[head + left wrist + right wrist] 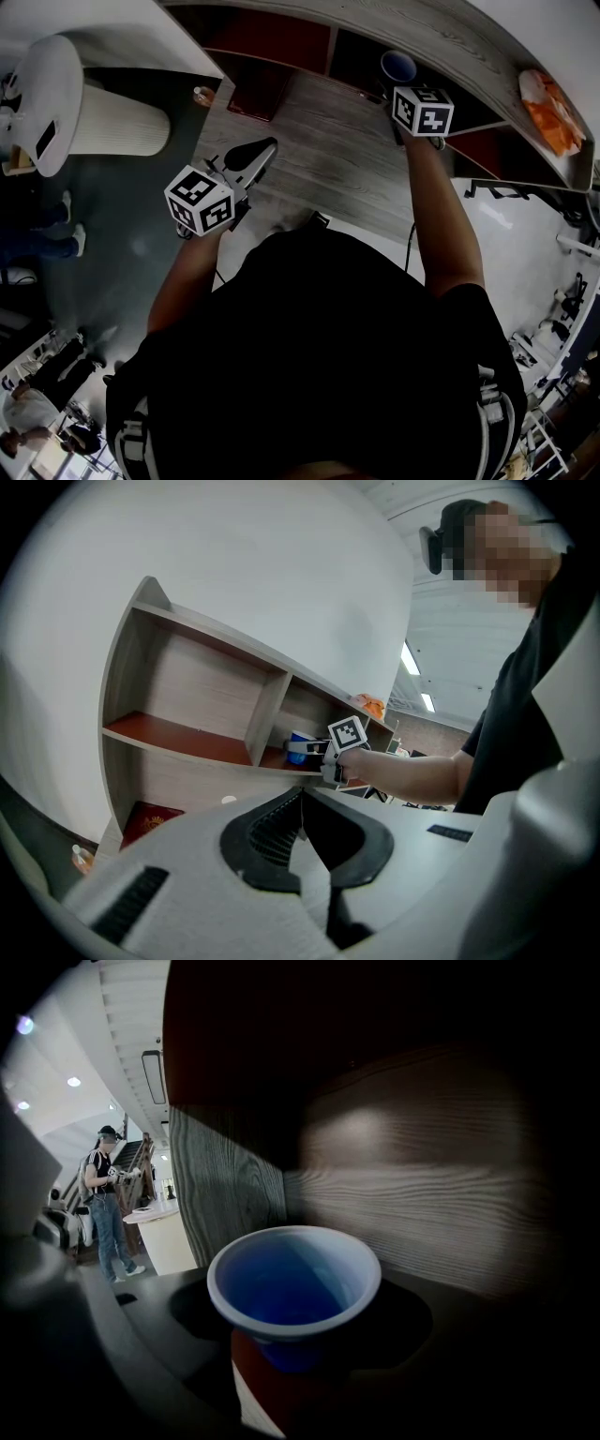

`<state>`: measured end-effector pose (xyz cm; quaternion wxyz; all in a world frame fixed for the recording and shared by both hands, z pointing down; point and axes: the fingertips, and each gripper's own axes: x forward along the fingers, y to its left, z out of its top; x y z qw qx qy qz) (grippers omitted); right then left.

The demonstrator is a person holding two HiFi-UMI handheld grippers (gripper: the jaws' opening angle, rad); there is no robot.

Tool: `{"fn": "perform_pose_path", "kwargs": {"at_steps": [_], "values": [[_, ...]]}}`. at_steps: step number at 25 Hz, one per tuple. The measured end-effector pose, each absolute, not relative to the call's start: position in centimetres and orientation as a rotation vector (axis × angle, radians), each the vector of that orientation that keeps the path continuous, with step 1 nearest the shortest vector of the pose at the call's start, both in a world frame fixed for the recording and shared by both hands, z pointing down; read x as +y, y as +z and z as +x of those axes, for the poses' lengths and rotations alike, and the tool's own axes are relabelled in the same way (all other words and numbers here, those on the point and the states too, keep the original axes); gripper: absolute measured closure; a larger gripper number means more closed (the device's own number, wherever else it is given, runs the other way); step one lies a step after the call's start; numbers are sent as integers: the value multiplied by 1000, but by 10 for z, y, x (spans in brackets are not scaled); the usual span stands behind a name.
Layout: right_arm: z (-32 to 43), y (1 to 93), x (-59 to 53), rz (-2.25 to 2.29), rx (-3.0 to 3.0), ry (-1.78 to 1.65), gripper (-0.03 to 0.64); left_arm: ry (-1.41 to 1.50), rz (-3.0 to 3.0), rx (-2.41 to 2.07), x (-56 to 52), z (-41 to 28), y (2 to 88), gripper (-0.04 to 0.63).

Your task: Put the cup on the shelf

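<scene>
A blue cup [398,66] with a pale rim stands upright inside a shelf [450,47] compartment, between the jaws of my right gripper [392,86]. In the right gripper view the cup [292,1283] fills the middle, with the dark jaws closed on its lower body and a red-brown board just beneath; I cannot tell whether it touches. In the left gripper view the cup [298,747] and right gripper [315,750] sit at the shelf's [187,738] middle level. My left gripper [262,150] hangs back over the floor, jaws together and empty [302,799].
An orange object [548,108] lies on the shelf top. A red item [150,819] sits in the bottom compartment, with a small bottle [202,95] on the floor nearby. A white round table [112,117] stands at left. A person [105,1199] stands far behind.
</scene>
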<state>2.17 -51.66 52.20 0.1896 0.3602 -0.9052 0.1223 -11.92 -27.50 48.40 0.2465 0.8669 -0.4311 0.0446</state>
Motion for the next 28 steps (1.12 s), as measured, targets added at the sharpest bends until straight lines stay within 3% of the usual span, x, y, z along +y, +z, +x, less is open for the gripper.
{"fn": "perform_pose_path", "kwargs": {"at_steps": [28], "values": [[29,521,-513,1024,-2534,334,265,119,2363,-1160,-271,-114,486,577]]}}
